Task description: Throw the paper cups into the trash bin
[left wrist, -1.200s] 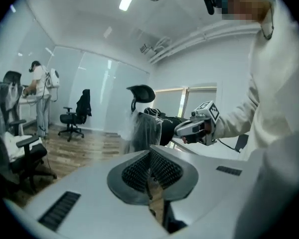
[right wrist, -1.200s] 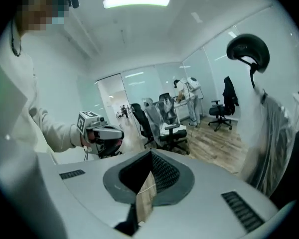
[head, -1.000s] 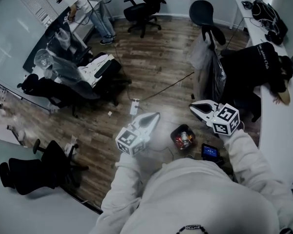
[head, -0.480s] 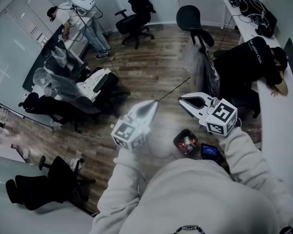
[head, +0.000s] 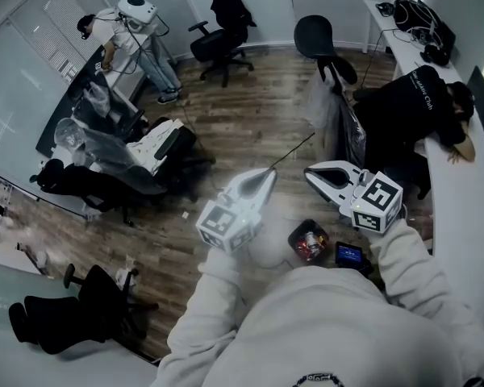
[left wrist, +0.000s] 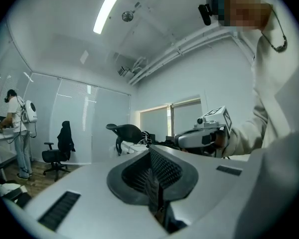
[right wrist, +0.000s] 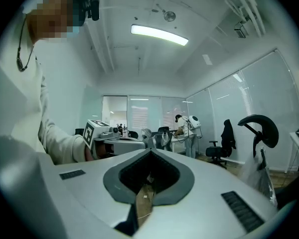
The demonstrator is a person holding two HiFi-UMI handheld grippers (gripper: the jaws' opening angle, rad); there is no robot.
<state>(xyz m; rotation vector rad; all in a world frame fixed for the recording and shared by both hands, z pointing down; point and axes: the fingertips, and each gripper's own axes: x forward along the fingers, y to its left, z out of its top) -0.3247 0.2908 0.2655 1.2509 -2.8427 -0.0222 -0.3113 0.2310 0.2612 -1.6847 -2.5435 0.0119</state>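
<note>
A small black trash bin (head: 294, 236) stands on the wooden floor below my hands, with red and white rubbish inside; I cannot make out single paper cups. My left gripper (head: 268, 173) hovers high above the floor to the bin's upper left. Its jaws are shut and hold nothing (left wrist: 150, 151). My right gripper (head: 310, 173) is held level above and to the right of the bin, also shut and holding nothing (right wrist: 150, 152). Each gripper shows in the other's view, the right gripper (left wrist: 182, 139) and the left gripper (right wrist: 142, 142), tips near each other.
A dark device (head: 348, 255) lies on the floor right of the bin. A chair draped with a plastic bag (head: 339, 119) stands behind. A person in black (head: 419, 103) leans on the white desk (head: 460, 216) at right. Black office chairs (head: 218, 43) and another person (head: 133, 22) stand at the left and back.
Both grippers have risen away from the bin toward the camera and stay shut. The left one has also shifted a little to the right.
</note>
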